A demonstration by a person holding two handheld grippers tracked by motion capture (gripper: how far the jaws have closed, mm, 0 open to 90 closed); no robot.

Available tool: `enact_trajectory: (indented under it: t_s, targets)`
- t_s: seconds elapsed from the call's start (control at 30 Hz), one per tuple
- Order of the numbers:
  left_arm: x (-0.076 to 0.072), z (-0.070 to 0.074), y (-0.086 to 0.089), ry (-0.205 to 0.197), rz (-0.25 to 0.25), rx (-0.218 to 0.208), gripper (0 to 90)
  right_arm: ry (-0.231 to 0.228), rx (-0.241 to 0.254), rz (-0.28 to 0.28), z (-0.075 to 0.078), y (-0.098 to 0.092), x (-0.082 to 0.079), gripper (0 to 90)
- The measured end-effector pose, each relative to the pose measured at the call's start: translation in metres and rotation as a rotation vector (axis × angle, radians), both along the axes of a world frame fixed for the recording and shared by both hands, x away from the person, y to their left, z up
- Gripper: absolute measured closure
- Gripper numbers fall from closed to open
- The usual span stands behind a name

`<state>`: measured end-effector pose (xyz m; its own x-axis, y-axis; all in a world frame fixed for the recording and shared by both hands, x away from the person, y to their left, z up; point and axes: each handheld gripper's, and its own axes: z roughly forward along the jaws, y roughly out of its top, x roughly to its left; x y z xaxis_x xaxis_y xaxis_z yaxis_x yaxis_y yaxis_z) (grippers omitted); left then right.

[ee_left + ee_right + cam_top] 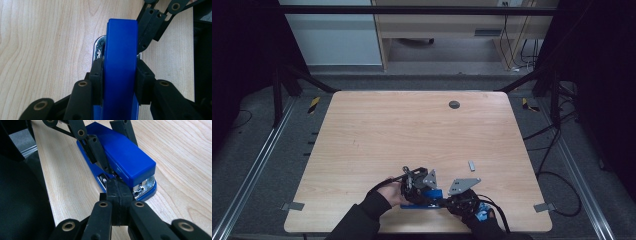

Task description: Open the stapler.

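A blue stapler (426,199) lies on the wooden table (412,130) close to its front edge. My left gripper (424,192) comes at it from the left, and in the left gripper view its pads (96,72) press on both sides of the stapler's blue top (120,50). My right gripper (448,201) comes from the right. In the right gripper view the stapler (127,157) lies just ahead of my right gripper (119,192). Its jaws are shut together with nothing between them. Their tips sit against the stapler's metal magazine (140,188), under the blue top.
A small grey metal piece (471,165) lies on the table to the right of the grippers. A dark round grommet (454,104) sits near the far edge. Both of the person's dark sleeves come in over the front edge.
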<state>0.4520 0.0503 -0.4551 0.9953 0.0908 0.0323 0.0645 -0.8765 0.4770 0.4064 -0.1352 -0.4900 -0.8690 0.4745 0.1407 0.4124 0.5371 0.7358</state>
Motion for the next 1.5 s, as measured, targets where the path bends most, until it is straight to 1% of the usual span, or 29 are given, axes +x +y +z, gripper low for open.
enact_trajectory:
  t_s: [0.3,0.43,0.53,0.57,0.8,1.07,1.2,1.3,1.5]
  targets:
    - [0.0,0.0,0.001,-0.007,-0.013,-0.01,65.4,-0.001,0.0,0.0,0.0,0.0,0.0,90.0]
    - [0.0,0.0,0.002,0.003,-0.014,-0.016,65.6,-0.003,0.001,-0.005,0.0,0.0,0.0,90.0]
    - [0.001,0.0,0.002,0.001,-0.023,-0.019,65.7,0.001,0.0,-0.009,0.0,0.0,0.0,90.0]
    - [0.001,0.0,0.001,0.001,-0.027,-0.012,65.7,0.002,-0.001,-0.011,0.0,0.001,-0.001,90.0]
    - [0.005,0.0,0.002,0.007,-0.055,-0.019,65.8,0.003,-0.003,-0.011,0.0,0.001,0.0,90.0]
    - [0.007,-0.001,0.003,0.013,-0.067,-0.029,65.9,0.0,-0.003,-0.011,0.0,0.001,0.0,90.0]
    - [0.009,-0.001,0.004,0.024,-0.071,-0.037,65.9,0.001,-0.002,-0.013,0.0,0.001,0.0,90.0]
    - [0.009,-0.001,0.003,0.022,-0.079,-0.033,65.9,0.001,0.004,-0.013,0.0,0.001,0.0,90.0]
    - [0.01,-0.001,0.006,0.025,-0.085,-0.058,66.0,0.0,-0.001,-0.015,0.0,0.001,0.0,90.0]
